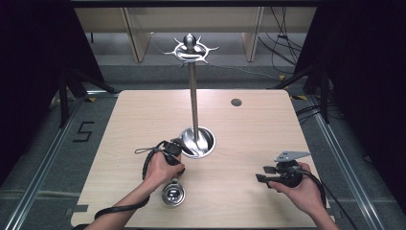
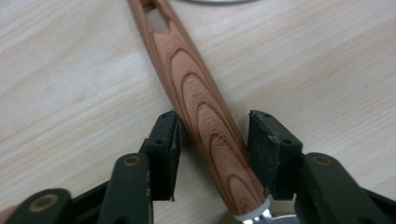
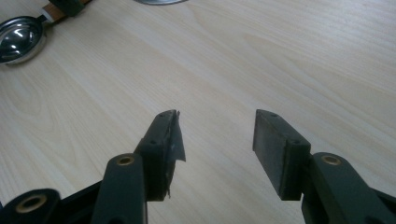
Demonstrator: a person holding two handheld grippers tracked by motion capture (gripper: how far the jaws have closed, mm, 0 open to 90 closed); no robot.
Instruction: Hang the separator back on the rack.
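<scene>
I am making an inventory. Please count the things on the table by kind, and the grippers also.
Metal stand with hooks: 1
Ladle with wooden handle: 1
Grippers: 2, the left gripper and the right gripper
Total: 4

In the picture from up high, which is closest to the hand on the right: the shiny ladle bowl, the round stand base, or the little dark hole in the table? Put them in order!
From the right hand:
1. Ladle bowl, to its left, near the table's front.
2. Stand base, farther back, mid-table. A near tie with the bowl.
3. Dark hole, near the far edge.
</scene>
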